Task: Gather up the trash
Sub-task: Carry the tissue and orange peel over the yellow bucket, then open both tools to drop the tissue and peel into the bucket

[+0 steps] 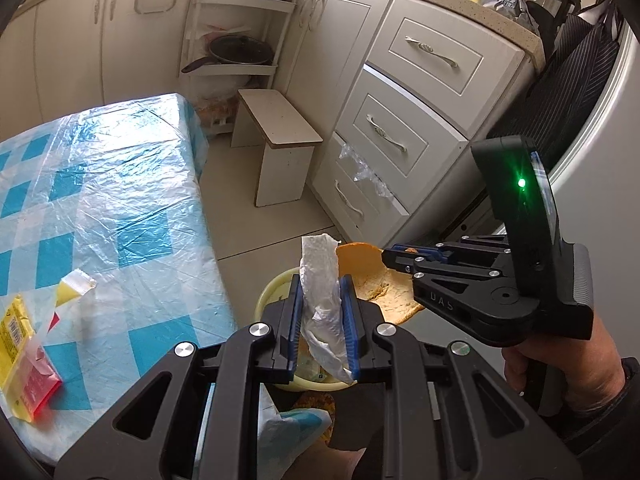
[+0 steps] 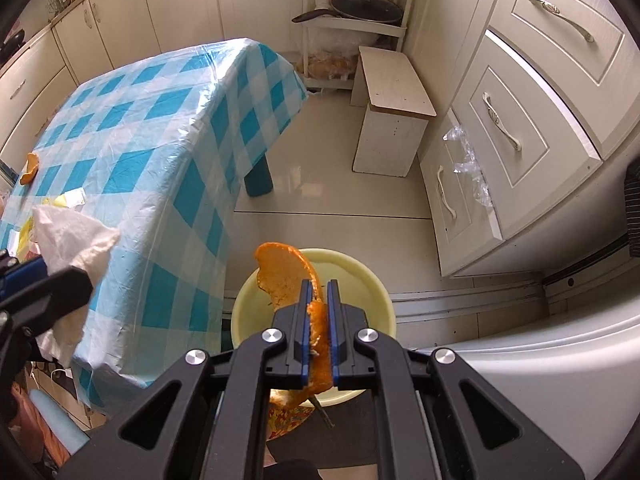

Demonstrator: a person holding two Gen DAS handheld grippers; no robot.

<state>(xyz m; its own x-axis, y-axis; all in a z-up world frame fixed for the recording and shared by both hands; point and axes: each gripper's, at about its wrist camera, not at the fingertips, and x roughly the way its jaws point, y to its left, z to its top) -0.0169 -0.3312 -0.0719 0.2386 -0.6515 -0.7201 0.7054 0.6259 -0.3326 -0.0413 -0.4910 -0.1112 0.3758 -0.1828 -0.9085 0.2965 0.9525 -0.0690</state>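
Hovering over the bin, my left hand-held gripper had clamped a tissue, my right hand-held gripper a peel; wrappers lay on the worktop.

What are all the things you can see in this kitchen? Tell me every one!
tissue: one, white, in the left gripper
orange peel: one, orange, in the right gripper, above the bin
second peel: one, orange, on the table
bin: one, pale yellow, on the floor
wrappers: a few, yellow and red, on the table
table: one, blue-checked cloth
stool: one, white
pan: one, black, on the shelf
drawers: three, white
left gripper: black, blue pads
right gripper: black, blue pads
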